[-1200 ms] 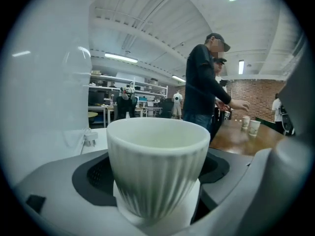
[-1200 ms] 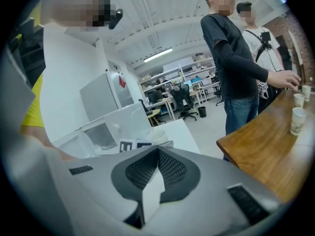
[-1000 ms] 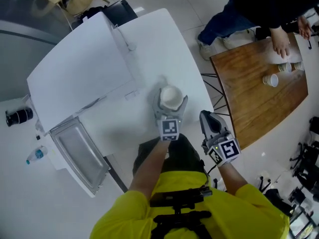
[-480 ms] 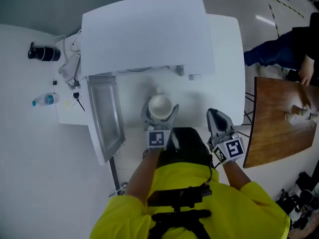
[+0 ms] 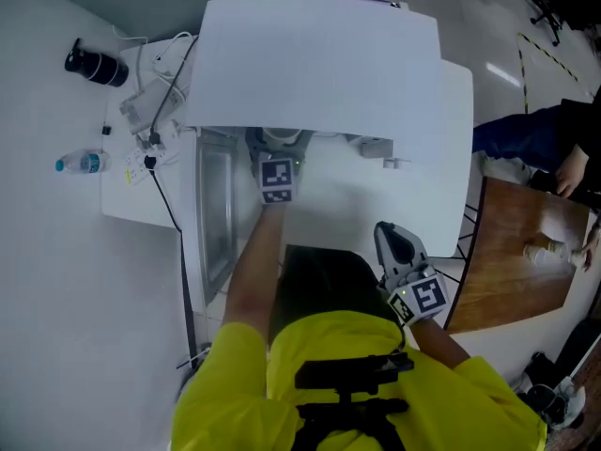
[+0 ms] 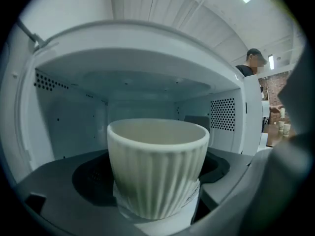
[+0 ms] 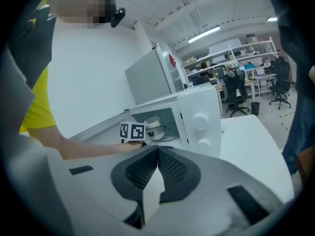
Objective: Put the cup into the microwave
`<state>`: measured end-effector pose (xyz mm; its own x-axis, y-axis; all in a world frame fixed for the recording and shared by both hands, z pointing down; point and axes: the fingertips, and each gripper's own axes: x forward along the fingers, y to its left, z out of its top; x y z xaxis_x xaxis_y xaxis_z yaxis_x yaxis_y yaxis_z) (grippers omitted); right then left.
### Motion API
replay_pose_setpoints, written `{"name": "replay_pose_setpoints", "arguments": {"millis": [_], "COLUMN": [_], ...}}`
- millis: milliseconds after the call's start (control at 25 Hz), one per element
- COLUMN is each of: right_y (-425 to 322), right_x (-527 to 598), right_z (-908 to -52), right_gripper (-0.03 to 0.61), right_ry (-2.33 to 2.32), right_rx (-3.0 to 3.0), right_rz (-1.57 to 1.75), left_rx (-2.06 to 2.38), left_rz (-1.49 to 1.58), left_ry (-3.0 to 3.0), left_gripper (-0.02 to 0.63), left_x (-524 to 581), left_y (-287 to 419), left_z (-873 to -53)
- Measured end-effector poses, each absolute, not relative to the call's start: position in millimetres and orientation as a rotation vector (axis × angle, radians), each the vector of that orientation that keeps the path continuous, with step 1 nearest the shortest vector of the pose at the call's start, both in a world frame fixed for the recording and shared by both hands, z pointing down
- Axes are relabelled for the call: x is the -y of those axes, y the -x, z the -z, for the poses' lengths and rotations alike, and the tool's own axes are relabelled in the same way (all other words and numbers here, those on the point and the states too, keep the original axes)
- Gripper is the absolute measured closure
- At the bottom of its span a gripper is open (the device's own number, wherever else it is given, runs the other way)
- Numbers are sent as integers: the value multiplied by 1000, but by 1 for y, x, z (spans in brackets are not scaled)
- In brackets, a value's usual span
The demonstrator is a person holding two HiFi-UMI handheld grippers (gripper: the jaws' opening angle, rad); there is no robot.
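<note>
A cream ribbed cup (image 6: 156,167) sits between the jaws of my left gripper (image 6: 157,203), which is shut on it. The cup is at the mouth of the white microwave (image 5: 319,64), just above the cavity floor (image 6: 59,178). In the head view the left gripper (image 5: 275,150) reaches under the microwave's top, which hides the cup. The microwave door (image 5: 215,209) hangs open to the left. My right gripper (image 5: 396,247) hovers shut and empty at the front right. In the right gripper view the cup (image 7: 151,124) shows inside the opening.
A black camera lens (image 5: 94,64), a water bottle (image 5: 79,163) and cables with an adapter (image 5: 143,111) lie left of the microwave. A wooden table (image 5: 512,261) with paper cups (image 5: 543,251) stands at the right, with a person (image 5: 554,134) beside it.
My left gripper has carried the cup forward from over the white table into the microwave opening. The view has swung to face the microwave squarely. The right gripper trails behind at the right.
</note>
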<state>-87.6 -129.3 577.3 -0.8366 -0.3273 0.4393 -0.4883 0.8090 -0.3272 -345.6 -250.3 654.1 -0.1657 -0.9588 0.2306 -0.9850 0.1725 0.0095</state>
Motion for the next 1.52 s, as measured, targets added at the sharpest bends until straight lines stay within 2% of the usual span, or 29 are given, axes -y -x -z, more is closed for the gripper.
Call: {"name": "replay_pose_setpoints", "arguments": {"millis": [560,880,920,960,1000,1080,1120,1520], "right_y": [91,95,95,96,96,96,96,63], "right_x": [150,169,171,173,174,176,177,184], "right_z": [-581,-561,-554,-547,-538,-518,-506,-384], "right_gripper": [572,572,572,572,572,572,572,572], "right_ry": [-681,-754,-760,-763,-765,-768,-770,-864], "right_rx": [2632,2671,2683,2697,2715,2757,2779,2958], "right_rz": [-649,-626,-617,-607,-594,-563,-546,-417], "left_rx": [2264,2241,2228,2227,2244,2301,2303,2196], "left_rz": [-153,-80,-88,-96,-96,-56,-34,26], "left_ry": [-1826,-1760,-1741,-1721,-1701,-1669,-1681,-1837], "left_gripper": [158,167,190,245,335,579,606,606], "left_x": [270,207,192,175,157,124,111,55], "left_y": [370,337,328,319,312,303,297,277], "left_z": [-678,-655,-650,-642,-629,-590,-568,-407]}}
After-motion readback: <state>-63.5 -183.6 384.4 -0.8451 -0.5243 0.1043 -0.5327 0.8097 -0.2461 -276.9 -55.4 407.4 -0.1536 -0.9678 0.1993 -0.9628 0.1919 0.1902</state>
